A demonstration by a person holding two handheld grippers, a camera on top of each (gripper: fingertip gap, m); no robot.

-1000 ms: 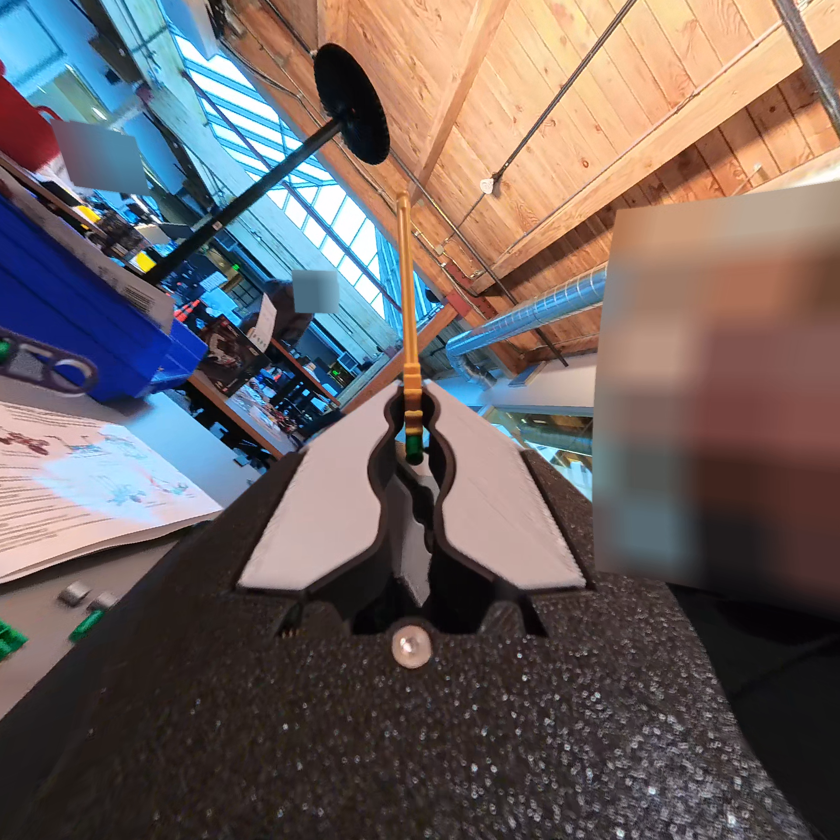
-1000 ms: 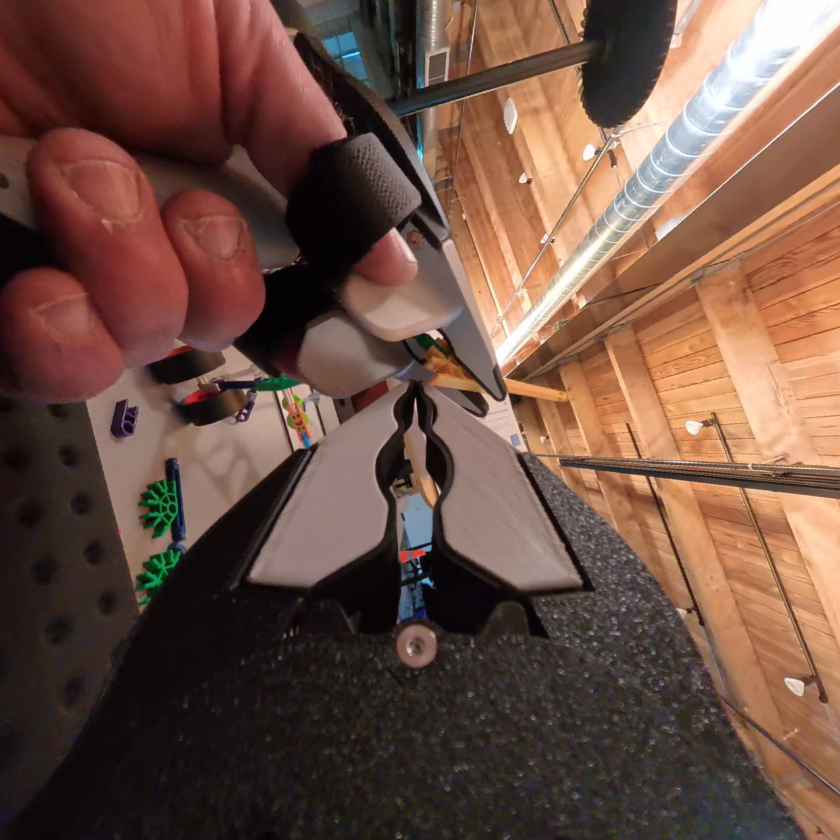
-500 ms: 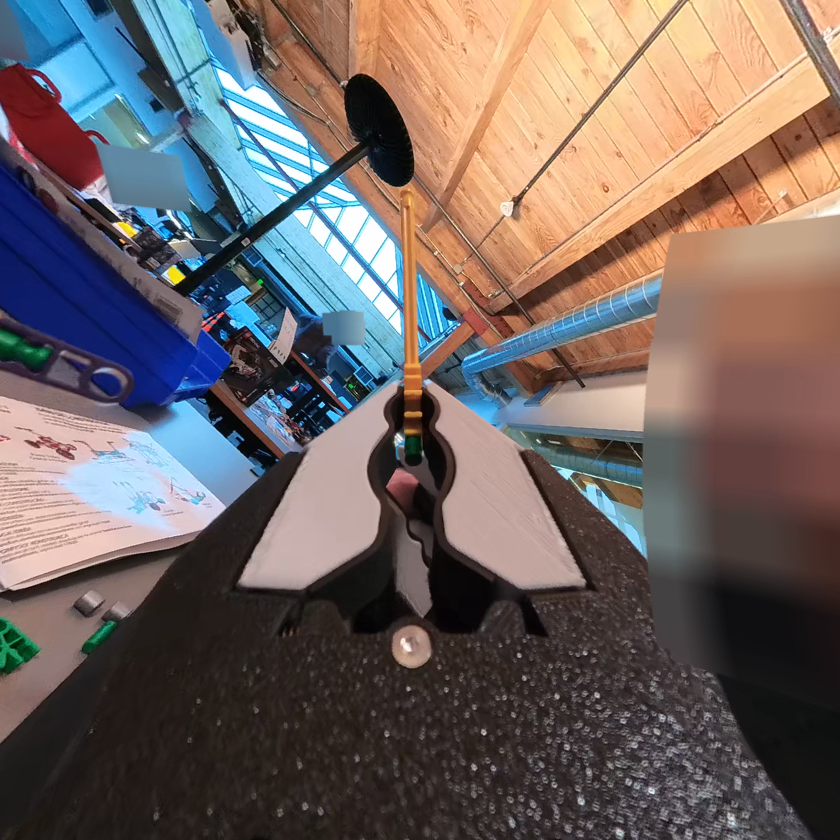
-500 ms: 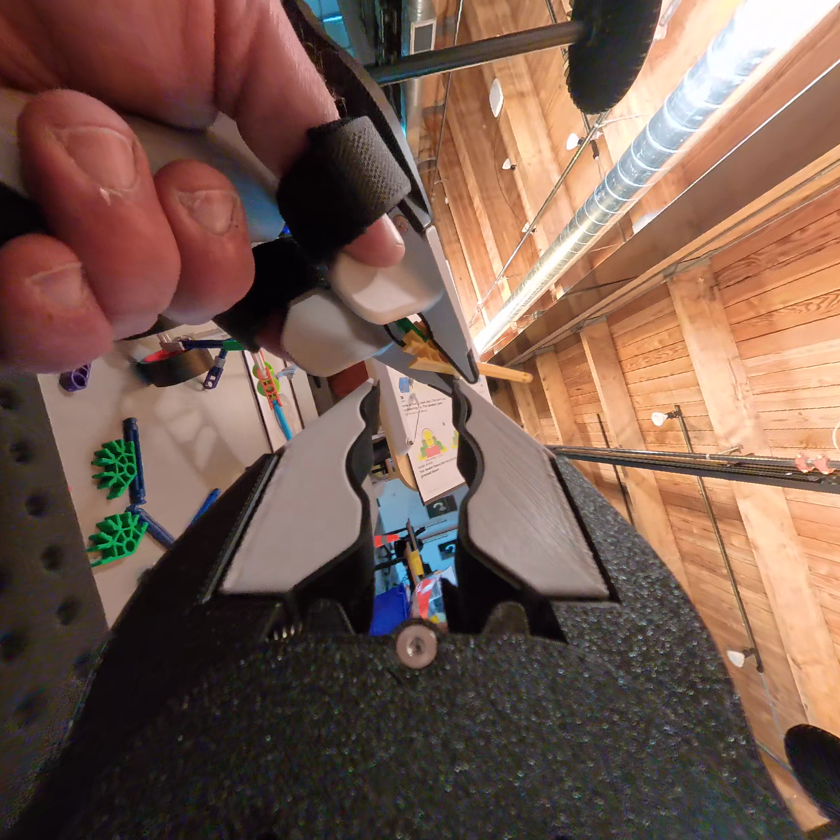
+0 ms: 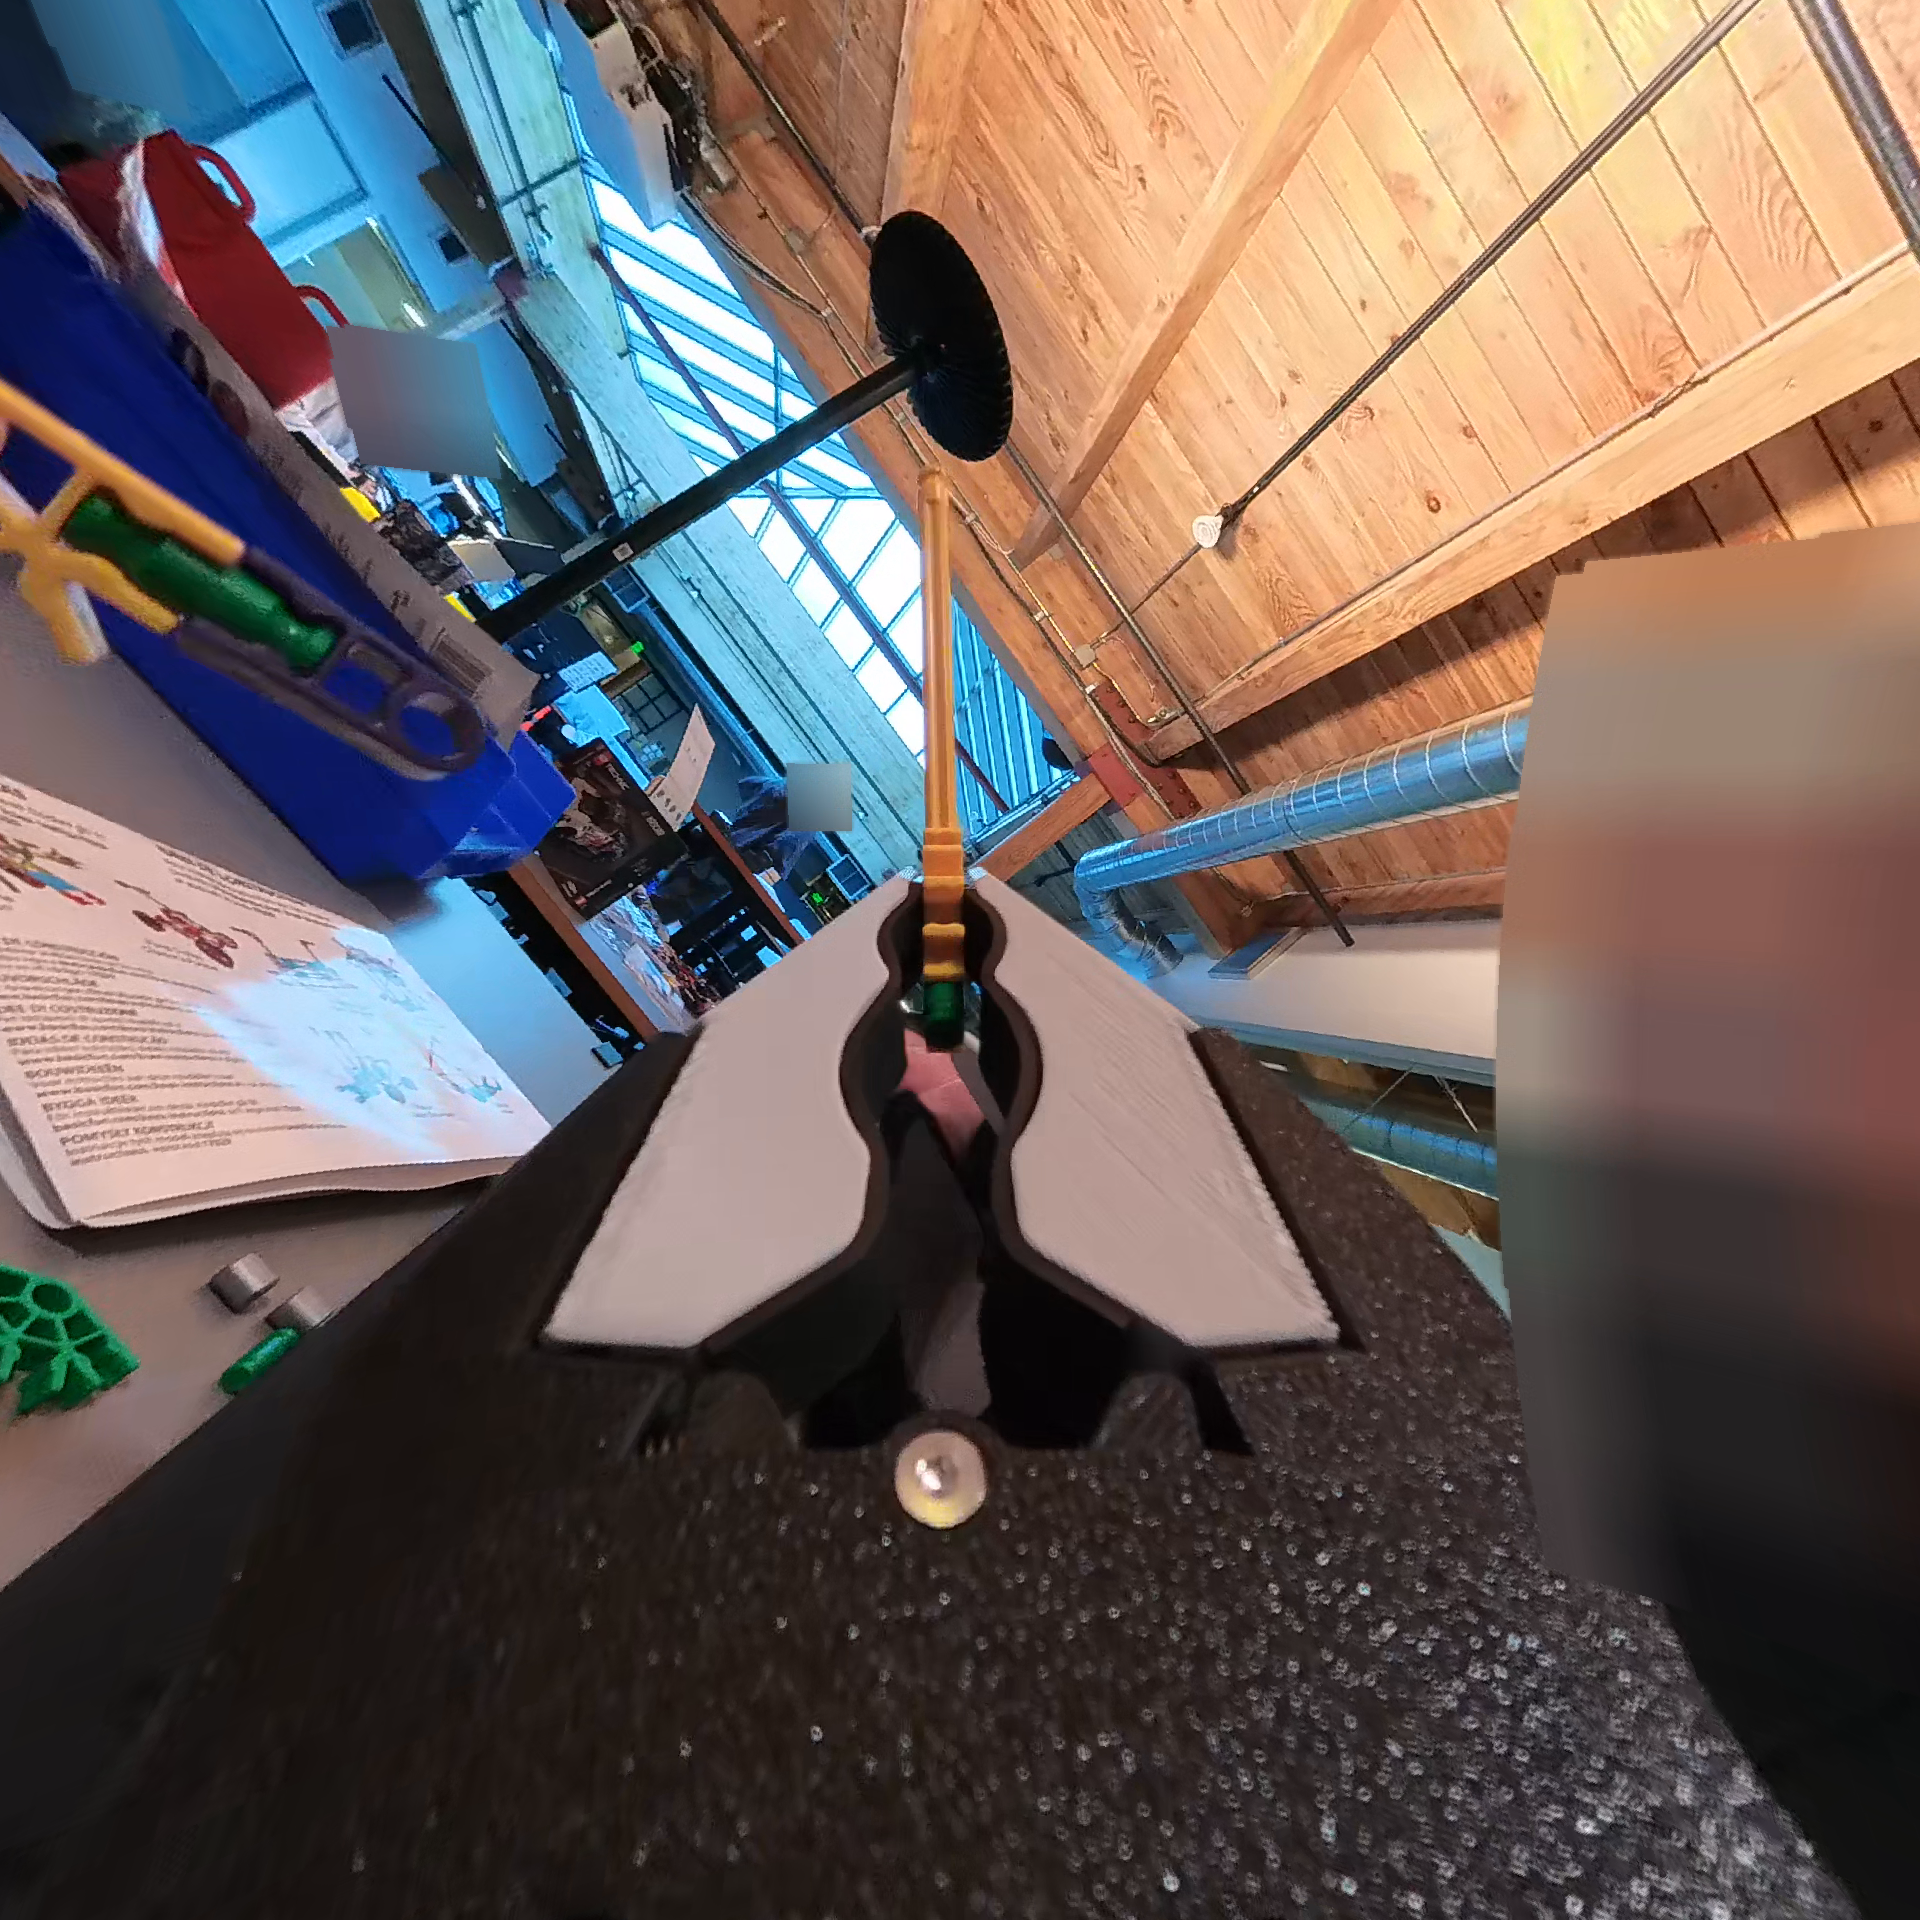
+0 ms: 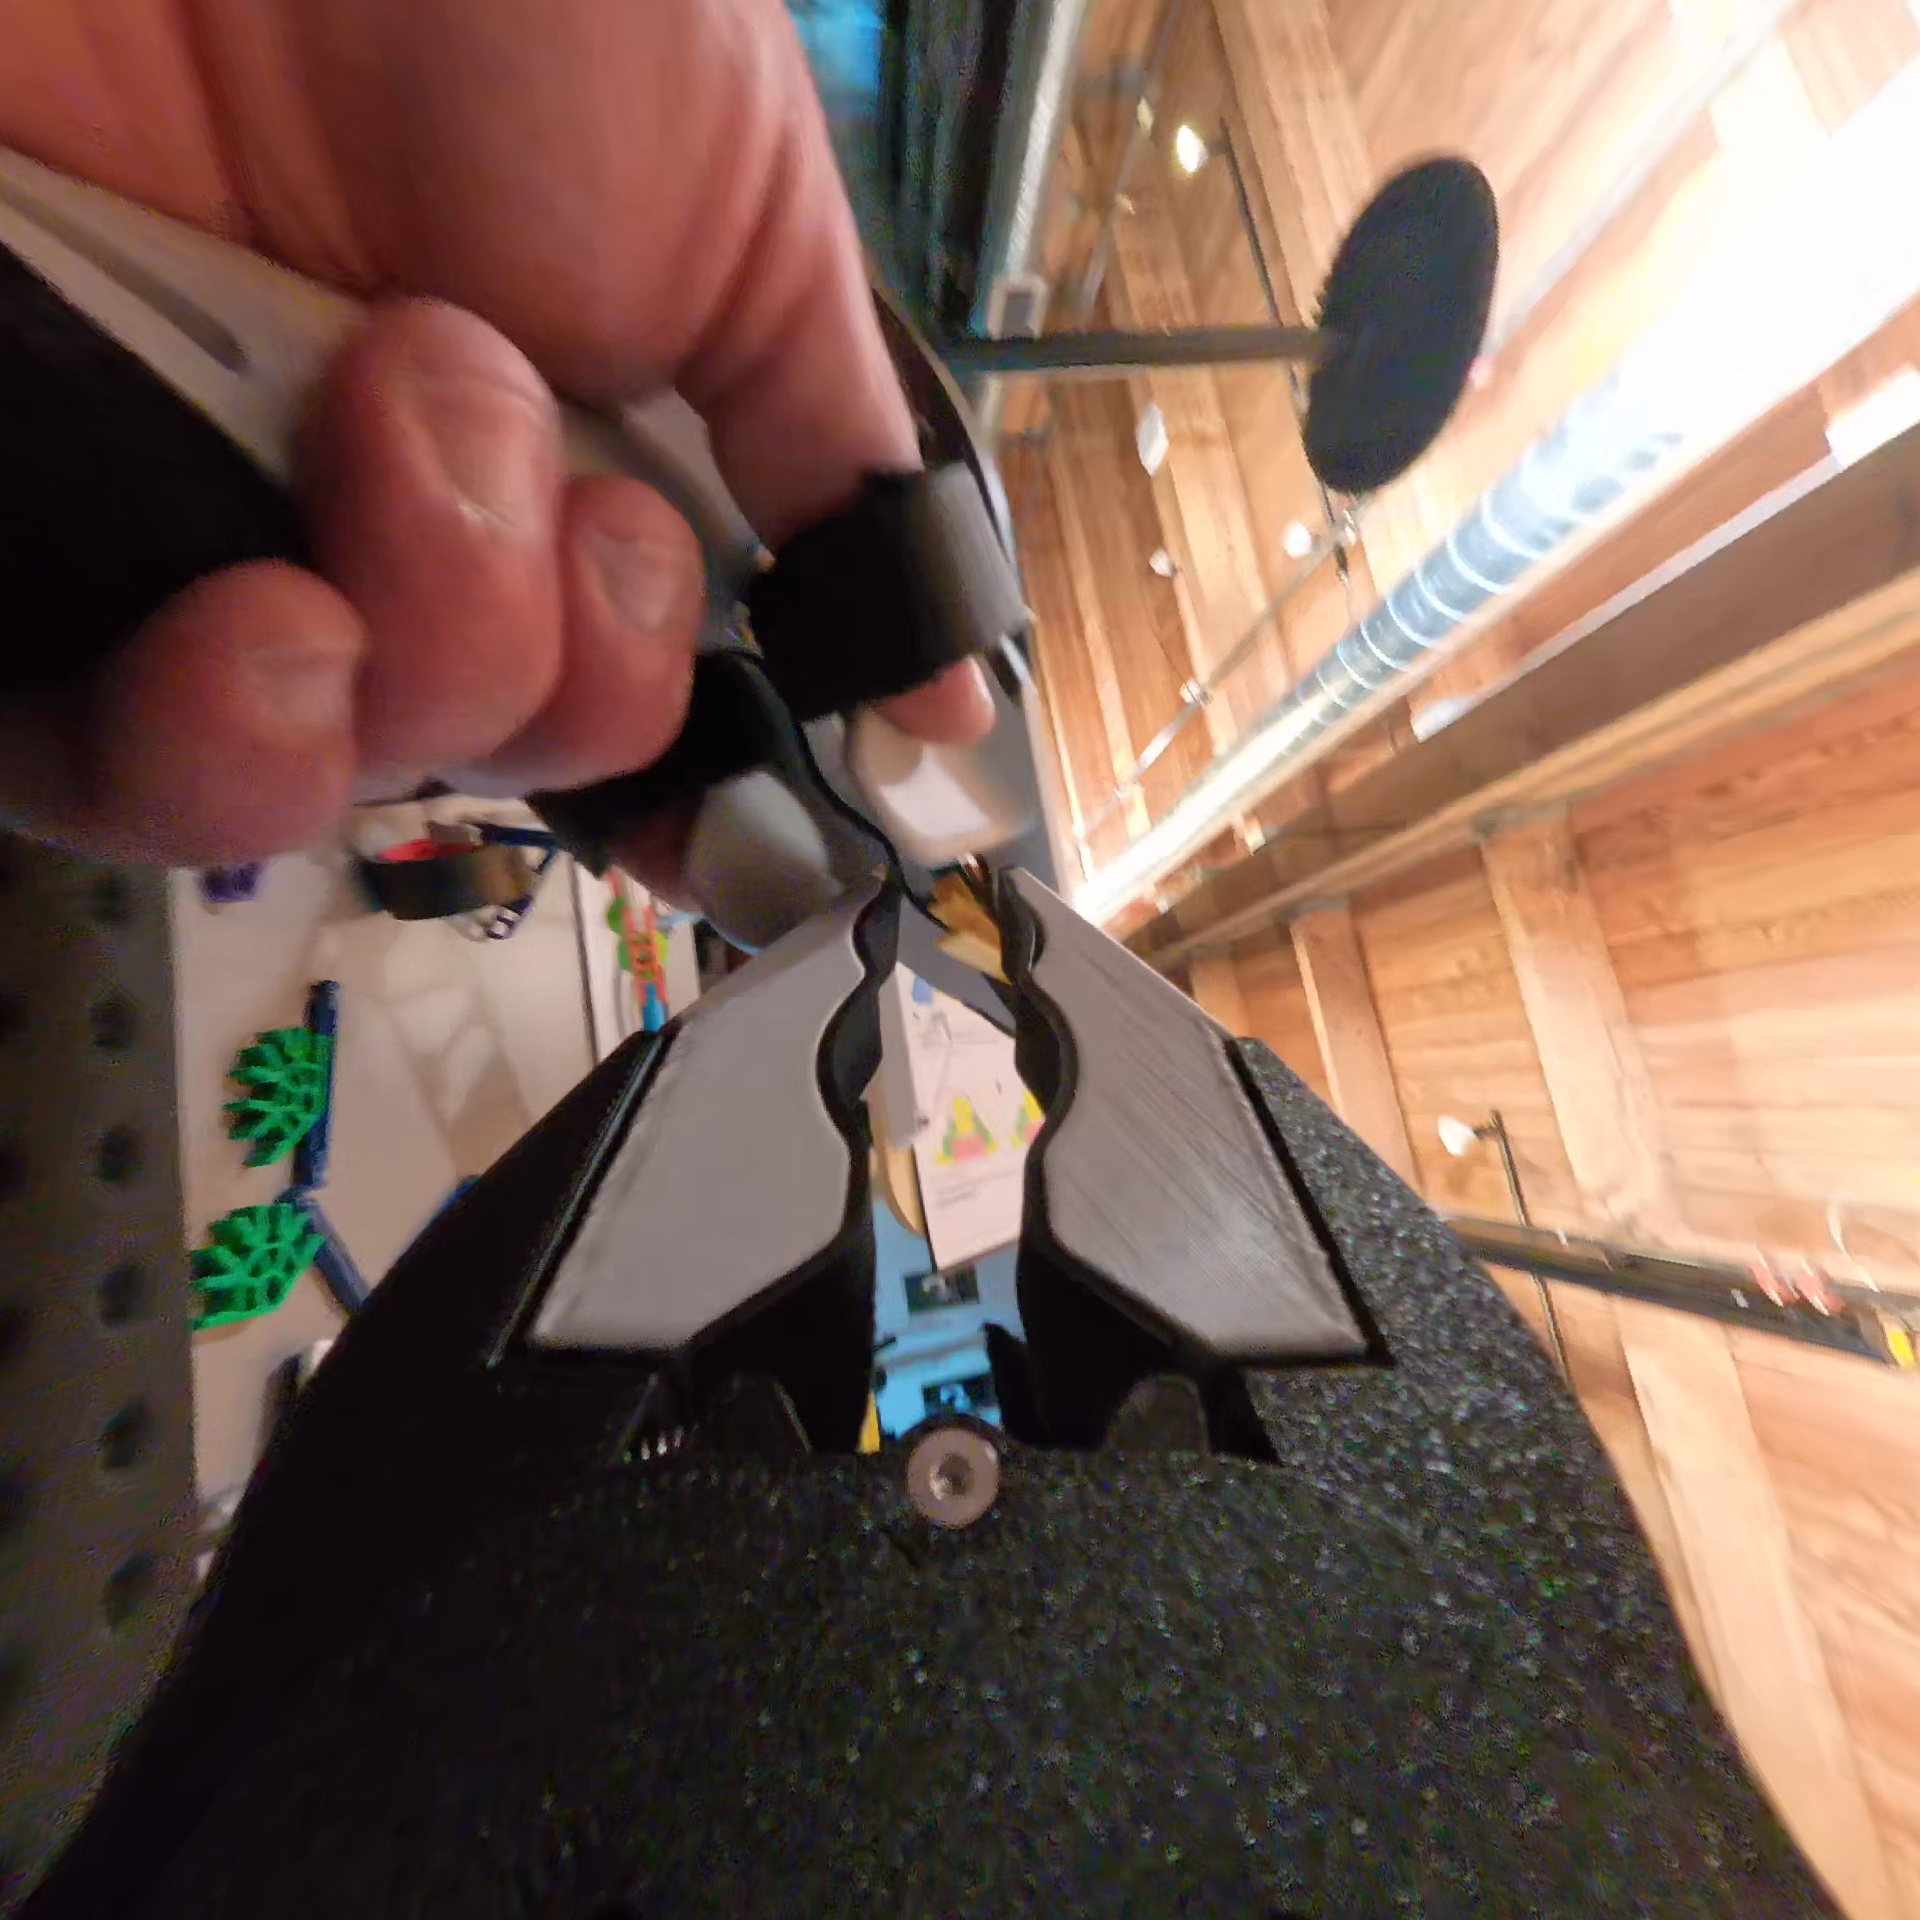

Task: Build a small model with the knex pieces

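Observation:
In the left wrist view my left gripper (image 5: 940, 899) is shut on a thin yellow rod (image 5: 935, 665) with a green piece (image 5: 942, 1003) at its lower end. The rod sticks straight out past the fingertips, up towards the ceiling. In the right wrist view my right gripper (image 6: 948, 899) is open with a narrow gap. Its tips stand on either side of the yellow piece (image 6: 964, 923). A hand (image 6: 468, 436) holds the left gripper (image 6: 914, 800) right in front of the right gripper, almost touching it.
On the grey table lie an open instruction booklet (image 5: 208, 1039), a blue bin (image 5: 260, 727), a yellow, green and purple assembly (image 5: 208, 597), green snowflake connectors (image 6: 272, 1081) with blue rods and small grey pieces (image 5: 244, 1280). A black disc on a pole (image 5: 940, 332) stands overhead. Left and right tips are no more than a few centimetres apart.
The right gripper went from shut to wide open, then narrowed around the yellow piece. The left gripper kept its hold on the rod and tilted, so more of the table shows.

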